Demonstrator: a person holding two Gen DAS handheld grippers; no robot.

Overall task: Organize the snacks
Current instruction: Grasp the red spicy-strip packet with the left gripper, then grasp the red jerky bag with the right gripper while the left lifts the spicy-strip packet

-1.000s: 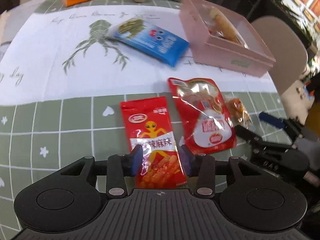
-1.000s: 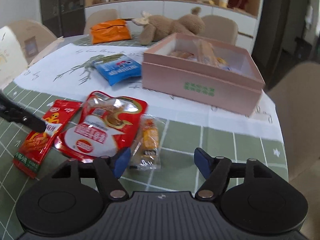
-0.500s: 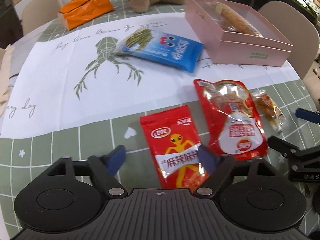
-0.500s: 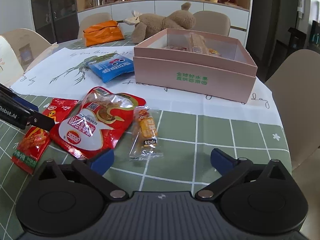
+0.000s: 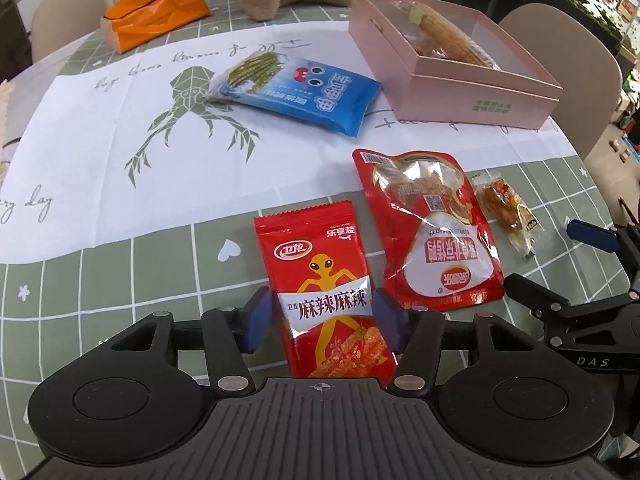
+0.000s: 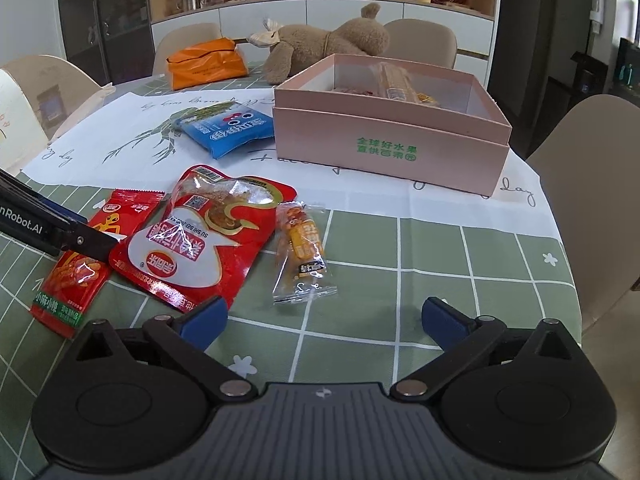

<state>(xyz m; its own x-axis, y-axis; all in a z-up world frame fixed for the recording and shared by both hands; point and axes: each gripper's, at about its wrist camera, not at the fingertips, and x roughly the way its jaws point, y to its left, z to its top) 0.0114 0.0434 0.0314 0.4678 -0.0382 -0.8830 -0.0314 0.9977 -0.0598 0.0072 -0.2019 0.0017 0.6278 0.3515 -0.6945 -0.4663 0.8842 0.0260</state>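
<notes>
A red snack packet [image 5: 326, 300] is showing "麻辣麻辣", beside it a black gripper arm [image 6: 48, 232] is reading "nRobot.AI", and behind it a pink box [image 6: 392, 148] is bearing green "全球好水果".

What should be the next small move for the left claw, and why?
Probably finish closing on the red alien packet. The left claw is closing with its blue pads either side of it, though contact is unclear. The packet lies flat on the table, and the pink box stands open with room inside.
</notes>
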